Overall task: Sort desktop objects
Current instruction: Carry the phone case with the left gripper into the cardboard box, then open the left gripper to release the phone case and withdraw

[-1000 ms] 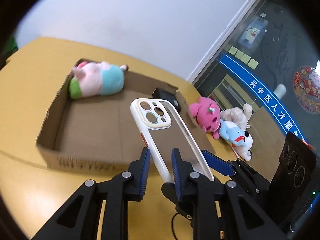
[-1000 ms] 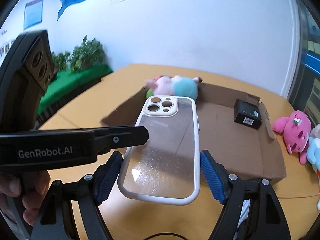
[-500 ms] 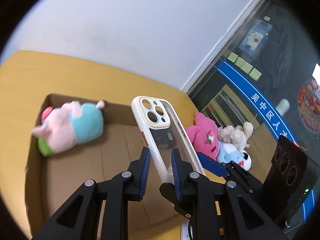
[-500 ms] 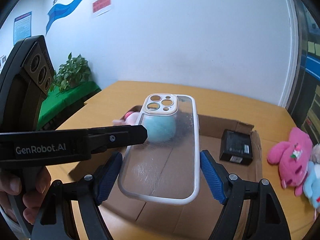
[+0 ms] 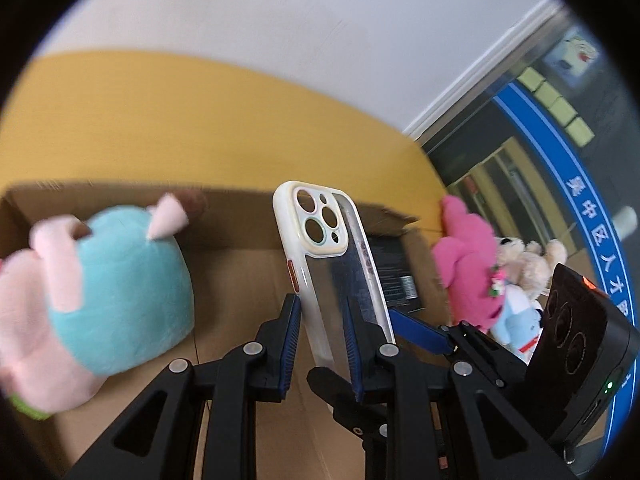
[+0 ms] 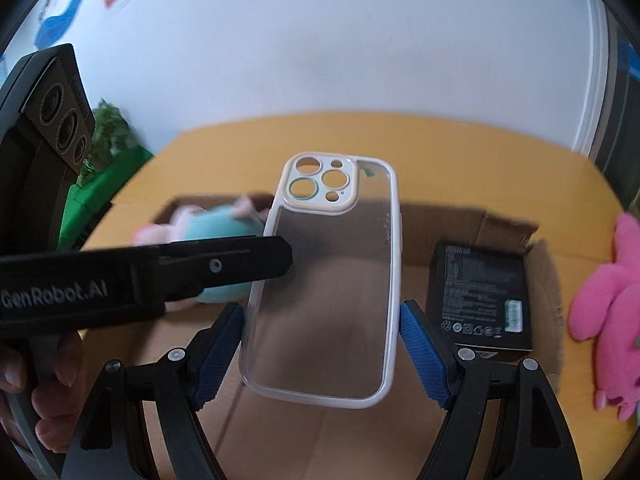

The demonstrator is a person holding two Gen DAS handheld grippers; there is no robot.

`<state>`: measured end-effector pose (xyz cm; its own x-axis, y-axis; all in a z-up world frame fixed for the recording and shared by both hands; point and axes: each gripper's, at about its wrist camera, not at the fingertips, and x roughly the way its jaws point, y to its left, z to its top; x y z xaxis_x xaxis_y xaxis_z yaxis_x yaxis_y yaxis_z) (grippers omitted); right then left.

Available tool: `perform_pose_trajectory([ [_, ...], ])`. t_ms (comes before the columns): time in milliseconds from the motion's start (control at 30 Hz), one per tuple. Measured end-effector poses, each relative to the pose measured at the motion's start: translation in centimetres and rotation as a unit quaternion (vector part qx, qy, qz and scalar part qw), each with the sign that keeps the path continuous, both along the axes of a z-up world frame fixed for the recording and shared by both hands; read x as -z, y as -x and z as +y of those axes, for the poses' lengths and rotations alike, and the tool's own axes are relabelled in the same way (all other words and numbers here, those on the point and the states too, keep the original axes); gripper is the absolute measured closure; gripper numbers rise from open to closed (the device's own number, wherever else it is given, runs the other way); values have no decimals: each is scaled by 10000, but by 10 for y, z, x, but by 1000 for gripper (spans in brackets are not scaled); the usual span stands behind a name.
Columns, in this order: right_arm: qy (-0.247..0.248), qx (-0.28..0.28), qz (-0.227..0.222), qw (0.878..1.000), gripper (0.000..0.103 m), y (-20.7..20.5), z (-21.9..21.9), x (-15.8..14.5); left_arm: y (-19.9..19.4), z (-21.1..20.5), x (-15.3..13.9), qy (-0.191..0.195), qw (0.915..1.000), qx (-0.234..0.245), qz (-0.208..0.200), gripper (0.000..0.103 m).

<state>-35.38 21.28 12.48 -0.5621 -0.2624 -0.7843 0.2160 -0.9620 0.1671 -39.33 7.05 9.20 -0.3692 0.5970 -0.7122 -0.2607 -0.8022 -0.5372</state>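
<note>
"genrobot.ai" on the left gripper's [image 6: 276,258] black arm; chinese characters on a blue band [image 5: 592,200]

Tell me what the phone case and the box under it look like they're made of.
Phone case: probably hard clear plastic back with a white, softer-looking rim; the box floor shows through it and fine scuffs catch light. Box: plain brown corrugated cardboard, matte, with a ragged torn wall edge.

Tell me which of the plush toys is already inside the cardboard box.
The teal-and-pale-pink plush, lying in the cardboard box. The hot-pink plush and beige plush sit outside it.
</note>
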Motion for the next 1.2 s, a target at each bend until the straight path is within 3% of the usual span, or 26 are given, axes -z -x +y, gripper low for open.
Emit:
perform_pose_trajectory([
  [133,-27,139,-427,9990,26,17,5,35,16,8,28,77,9992,48,-388,83],
  [300,-228,310,-745,9965,25,27,6,56,26,18,52,97,9972,74,-735,83],
  [500,-471,515,-1024,9923,23,30,5,77,33,30,65,336,9954,125,-893,83],
  [667,-591,466,-850,9935,22,11,5,52,10,23,28,505,9982,56,-304,80],
  [733,-679,514,-574,9947,7,-7,7,27,-11,14,-5,766,9969,-79,139,70],
  [767,-725,540,-387,9952,5,-18,7,14,-25,9,-23,853,9953,-168,423,62],
  [800,-722,544,-180,9957,3,-31,8,-2,-42,2,-43,935,9924,-294,745,55],
  [867,-604,522,183,9966,1,-63,10,-35,-81,-12,-81,1138,9827,-633,1318,26],
  [1000,-454,455,818,9946,0,-132,12,-88,-172,-38,-137,1543,9536,-1072,2351,23],
  [1133,-523,399,1239,9901,0,-216,-22,-116,-252,-53,-151,2034,9274,-1402,2811,19],
  [1200,-512,459,1412,9876,0,-252,-32,-118,-285,-59,-149,2018,9223,-1571,2898,19],
])
